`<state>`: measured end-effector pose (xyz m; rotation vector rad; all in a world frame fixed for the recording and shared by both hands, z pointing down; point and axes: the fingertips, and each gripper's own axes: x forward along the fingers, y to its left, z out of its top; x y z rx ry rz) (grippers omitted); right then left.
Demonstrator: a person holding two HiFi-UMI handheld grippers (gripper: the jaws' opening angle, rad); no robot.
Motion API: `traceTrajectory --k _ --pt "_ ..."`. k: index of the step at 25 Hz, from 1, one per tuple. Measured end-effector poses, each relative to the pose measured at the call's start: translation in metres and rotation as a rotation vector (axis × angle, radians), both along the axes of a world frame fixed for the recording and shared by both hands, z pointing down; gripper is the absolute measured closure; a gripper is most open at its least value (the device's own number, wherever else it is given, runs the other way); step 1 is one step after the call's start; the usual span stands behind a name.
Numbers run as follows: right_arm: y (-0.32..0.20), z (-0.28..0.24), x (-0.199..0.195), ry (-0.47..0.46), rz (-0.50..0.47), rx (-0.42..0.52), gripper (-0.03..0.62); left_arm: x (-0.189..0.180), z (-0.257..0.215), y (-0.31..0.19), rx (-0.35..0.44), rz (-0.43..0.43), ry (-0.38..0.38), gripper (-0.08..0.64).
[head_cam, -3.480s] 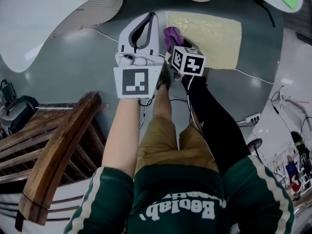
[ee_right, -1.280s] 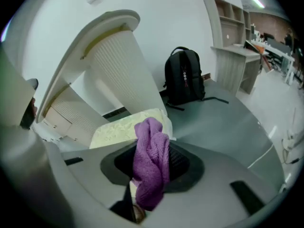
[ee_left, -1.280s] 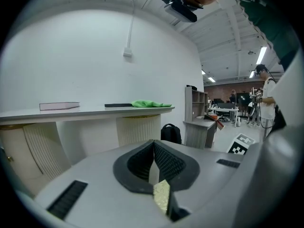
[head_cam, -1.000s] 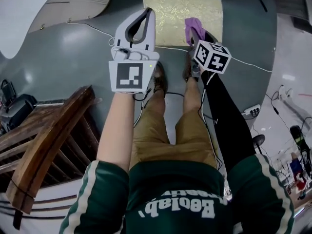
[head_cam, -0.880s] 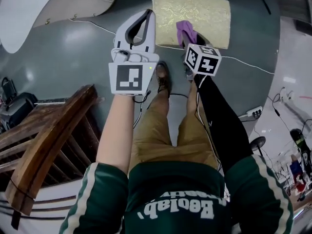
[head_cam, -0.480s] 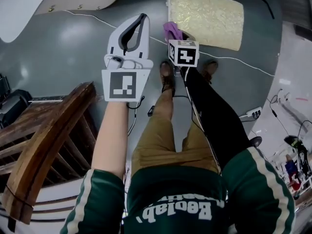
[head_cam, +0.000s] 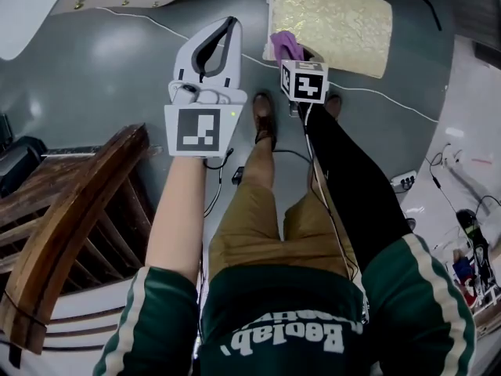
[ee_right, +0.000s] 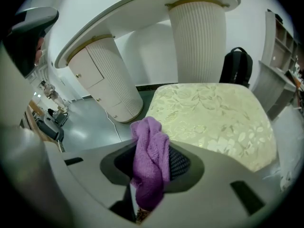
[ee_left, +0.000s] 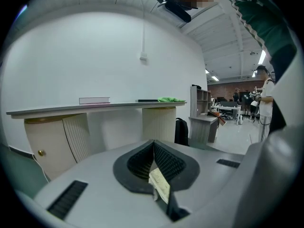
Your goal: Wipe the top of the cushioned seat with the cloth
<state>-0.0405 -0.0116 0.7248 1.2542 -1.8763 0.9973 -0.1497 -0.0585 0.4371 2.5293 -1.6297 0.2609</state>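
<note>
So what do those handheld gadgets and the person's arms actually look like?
The left gripper and right gripper are pale grey shells with dark ribbed jaw linings. Each carries a white cube with black square markers and trails a thin cable. Green sleeves have white stripes; the right arm wears a black undersleeve.

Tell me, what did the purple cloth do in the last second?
The right gripper dragged the purple cloth across the cushioned seat, from its right part to its near left corner. It kept hold of the cloth. The left gripper stayed shut and empty beside it.
</note>
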Motion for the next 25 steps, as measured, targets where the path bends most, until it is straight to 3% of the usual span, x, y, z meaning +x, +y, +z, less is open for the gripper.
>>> traceTrajectory --k 4,14,19,25 --pt "-0.001 0.001 0.045 -0.005 0.068 -0.02 0.457 0.031 -0.007 -0.006 0.01 0.012 -0.007 0.543" --pt "-0.009 -0.01 0.206 0.016 0.202 -0.03 0.457 0.143 -0.013 -0.026 0.017 0.063 -0.024 0.543" --pt "-0.01 0.001 0.255 -0.024 0.181 -0.011 0.457 0.201 -0.006 -0.035 0.01 0.079 -0.019 0.543" --pt "-0.008 0.002 0.311 -0.005 0.24 -0.021 0.462 0.258 0.002 -0.036 0.009 0.099 -0.005 0.543"
